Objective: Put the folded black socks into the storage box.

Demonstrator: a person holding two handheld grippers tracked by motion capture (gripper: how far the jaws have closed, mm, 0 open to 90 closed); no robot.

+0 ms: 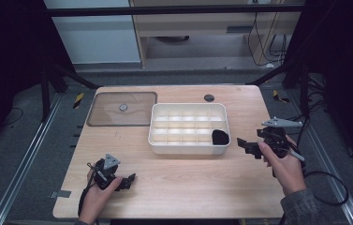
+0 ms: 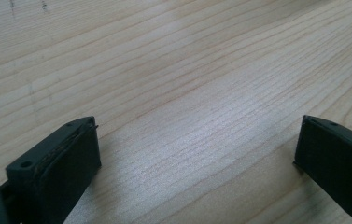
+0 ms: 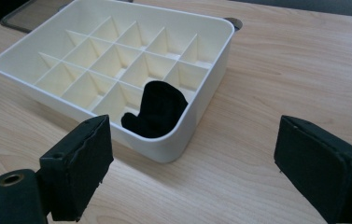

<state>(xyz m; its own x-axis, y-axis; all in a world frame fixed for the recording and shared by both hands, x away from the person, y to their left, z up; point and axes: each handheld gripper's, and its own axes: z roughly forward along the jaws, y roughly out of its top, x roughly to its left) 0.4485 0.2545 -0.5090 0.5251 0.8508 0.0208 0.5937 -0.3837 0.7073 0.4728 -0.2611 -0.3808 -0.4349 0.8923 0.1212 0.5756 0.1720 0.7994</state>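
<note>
Pale wooden tabletop (image 1: 179,183), white plastic divided box (image 1: 158,123), black rolled cloth (image 3: 157,109) slumped in near corner cell. Right gripper (image 3: 190,163) wide, empty, just beside box; left gripper (image 2: 197,154) wide over bare wood. Risk: cloth unrolling over divider, jaw nudging box wall.

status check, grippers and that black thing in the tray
Left gripper open, low over bare table. Right gripper open, empty, beside tray. Black item sits in tray's near right corner compartment. Nothing in the way.

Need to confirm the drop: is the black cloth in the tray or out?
In: black cloth sits in a corner compartment of the tray.
</note>
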